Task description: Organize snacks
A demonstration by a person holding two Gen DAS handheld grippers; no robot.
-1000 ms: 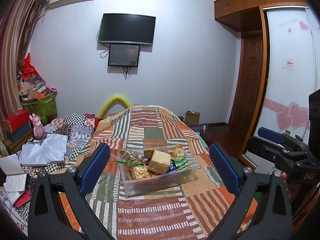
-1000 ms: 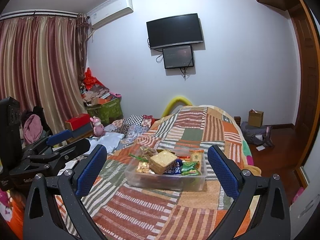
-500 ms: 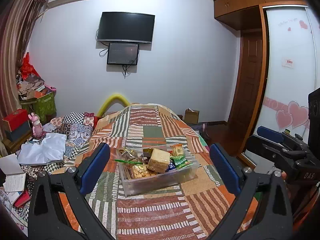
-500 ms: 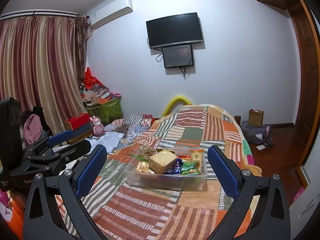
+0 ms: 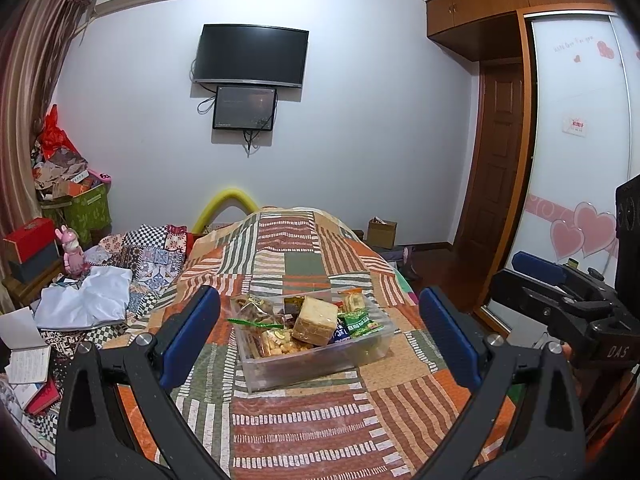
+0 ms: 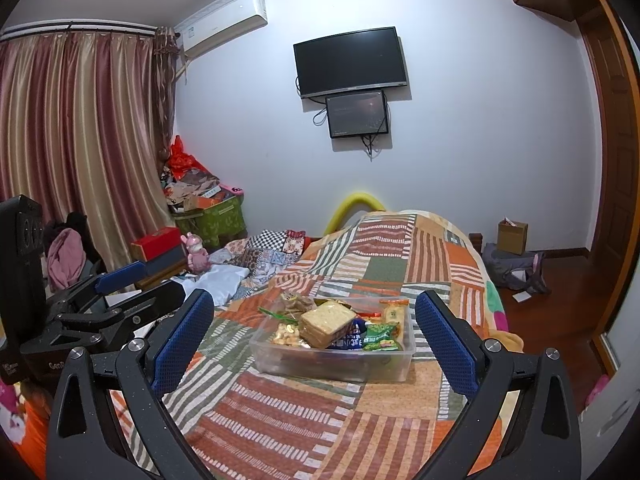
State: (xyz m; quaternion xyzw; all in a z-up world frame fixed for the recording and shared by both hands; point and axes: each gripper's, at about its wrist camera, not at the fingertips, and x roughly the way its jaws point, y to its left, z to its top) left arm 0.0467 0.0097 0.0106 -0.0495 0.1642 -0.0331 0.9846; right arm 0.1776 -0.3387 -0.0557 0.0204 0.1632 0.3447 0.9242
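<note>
A clear plastic bin [image 5: 320, 360] [image 6: 340, 364] full of snack packets sits on a patchwork quilt on the bed. A tan wrapped bread block [image 5: 316, 320] [image 6: 326, 324] lies on top, with a green packet [image 5: 358, 324] [image 6: 380, 338] beside it and a yellow cracker bag [image 5: 280, 344]. My left gripper [image 5: 320, 332] is open and empty, held short of the bin. My right gripper [image 6: 316, 328] is open and empty, also short of the bin. Each gripper shows at the edge of the other's view.
The patchwork quilt [image 5: 304, 432] covers the bed. Clothes, books and boxes [image 5: 80, 304] are piled left of the bed. A wardrobe with a sliding door [image 5: 576, 160] stands at the right. A cardboard box [image 6: 512, 236] sits on the floor by the far wall.
Both grippers have drifted slightly; the bin sits a little lower and nearer in the views. Nothing was grasped or released.
</note>
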